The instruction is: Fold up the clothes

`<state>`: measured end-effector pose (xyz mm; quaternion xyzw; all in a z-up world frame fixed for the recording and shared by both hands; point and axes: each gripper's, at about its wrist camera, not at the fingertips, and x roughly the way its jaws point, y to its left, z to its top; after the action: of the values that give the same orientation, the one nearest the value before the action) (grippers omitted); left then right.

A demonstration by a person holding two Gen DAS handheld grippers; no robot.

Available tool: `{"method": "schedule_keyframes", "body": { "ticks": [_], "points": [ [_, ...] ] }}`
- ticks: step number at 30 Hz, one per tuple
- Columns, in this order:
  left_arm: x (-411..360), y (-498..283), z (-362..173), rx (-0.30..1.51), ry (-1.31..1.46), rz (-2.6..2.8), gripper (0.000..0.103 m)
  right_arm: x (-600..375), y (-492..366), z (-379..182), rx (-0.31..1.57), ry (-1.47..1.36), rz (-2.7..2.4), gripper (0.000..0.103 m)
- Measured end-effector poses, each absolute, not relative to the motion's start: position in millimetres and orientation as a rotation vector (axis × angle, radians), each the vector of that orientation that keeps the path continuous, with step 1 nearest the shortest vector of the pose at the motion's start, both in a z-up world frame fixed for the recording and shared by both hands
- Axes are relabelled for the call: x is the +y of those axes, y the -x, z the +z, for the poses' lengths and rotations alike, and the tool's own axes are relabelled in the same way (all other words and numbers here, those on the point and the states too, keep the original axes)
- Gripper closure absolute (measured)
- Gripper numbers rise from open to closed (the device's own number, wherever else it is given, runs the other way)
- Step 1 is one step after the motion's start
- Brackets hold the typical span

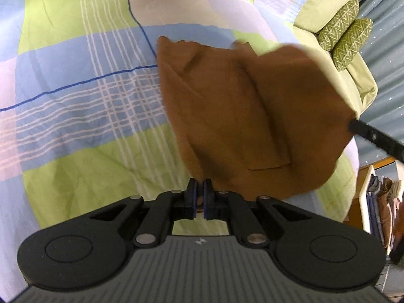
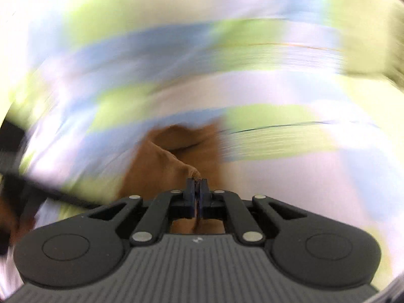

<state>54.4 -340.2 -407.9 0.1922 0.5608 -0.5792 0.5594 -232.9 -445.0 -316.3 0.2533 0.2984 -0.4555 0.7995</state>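
Looking through the left wrist view, you find the soft, light brown cloth garment point(image 1: 234, 106) lying partly lifted on the green, blue and lilac checked bedsheet point(image 1: 75, 75), one corner clenched in the left gripper point(image 1: 199, 189) and the far edge drawn up toward the right gripper point(image 1: 353, 126); expect it to sag and crease, so grip hems and corners, and keep clear of the green patterned cushions point(image 1: 346, 38) beyond. In the blurred right wrist view, the right gripper point(image 2: 199, 189) is clamped on a bunched brown fold point(image 2: 176, 156), with only bedsheet around it.

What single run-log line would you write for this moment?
stage: folding | left gripper: shut on brown garment | right gripper: shut on brown garment | surface: checked bedsheet | right view: blurred
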Motion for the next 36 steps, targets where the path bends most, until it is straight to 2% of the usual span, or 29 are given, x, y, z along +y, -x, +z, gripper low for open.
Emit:
{"method": "schedule_keyframes", "body": {
  "ticks": [4,6,7,8,10,12,15,17,18,19,23,24,26,27,31,36],
  "points": [
    [-333.3,-47.8,-407.5,1.356,-0.432,-1.336,0.1,-477.2,291.5,-345.9,0.8,-0.676,-1.17,0.097],
    [-328.4,-47.6,-409.2,1.374,-0.419,-1.309,0.092,-484.8,305.5,-360.8,0.85,-0.765,-1.191,0.096],
    [-325.7,-48.9,-410.4,1.391,-0.393,-1.302,0.083,-485.8,309.7,-366.0,0.856,-0.805,-1.191,0.09],
    [-323.8,-50.1,-411.9,1.405,-0.362,-1.295,0.074,-482.6,314.6,-368.2,0.829,-0.837,-1.171,0.074],
    [-322.6,-51.6,-415.8,1.424,-0.318,-1.278,0.065,-475.2,317.9,-370.2,0.767,-0.856,-1.144,0.059],
    [-326.4,-50.2,-422.5,1.427,-0.328,-1.261,0.063,-472.9,319.6,-372.0,0.726,-0.87,-1.121,0.059],
    [-332.8,-46.6,-429.3,1.432,-0.289,-1.26,0.055,-482.2,322.4,-379.9,0.668,-0.922,-1.129,0.059],
    [-335.8,-42.7,-429.8,1.438,-0.264,-1.286,0.058,-489.9,332.4,-386.7,0.62,-0.984,-1.136,0.056],
    [-337.4,-40.4,-430.1,1.442,-0.252,-1.3,0.065,-493.7,333.5,-390.4,0.614,-0.999,-1.138,0.054],
    [-339.0,-38.0,-430.4,1.445,-0.241,-1.314,0.103,-497.4,334.5,-394.2,0.608,-1.015,-1.138,0.054],
    [-339.1,-27.2,-429.8,1.426,-0.249,-1.34,0.103,-504.9,335.4,-406.7,0.574,-1.037,-1.116,0.053],
    [-336.8,-28.0,-430.4,1.436,-0.229,-1.334,0.103,-505.0,335.2,-408.2,0.571,-1.037,-1.107,0.056],
    [-332.3,-29.3,-430.1,1.449,-0.191,-1.323,0.103,-507.6,329.8,-409.8,0.554,-1.025,-1.051,0.091],
    [-330.2,-29.9,-428.6,1.45,-0.175,-1.319,0.103,-508.0,327.5,-410.1,0.567,-1.019,-1.043,0.098],
    [-319.4,-40.8,-417.4,1.473,-0.026,-1.312,0.103,-509.3,309.2,-387.3,0.618,-0.908,-1.012,0.099],
    [-319.9,-69.5,-380.2,1.434,0.125,-1.292,0.103,-528.6,278.3,-334.4,0.561,-0.854,-0.969,0.099]
  ]
}}
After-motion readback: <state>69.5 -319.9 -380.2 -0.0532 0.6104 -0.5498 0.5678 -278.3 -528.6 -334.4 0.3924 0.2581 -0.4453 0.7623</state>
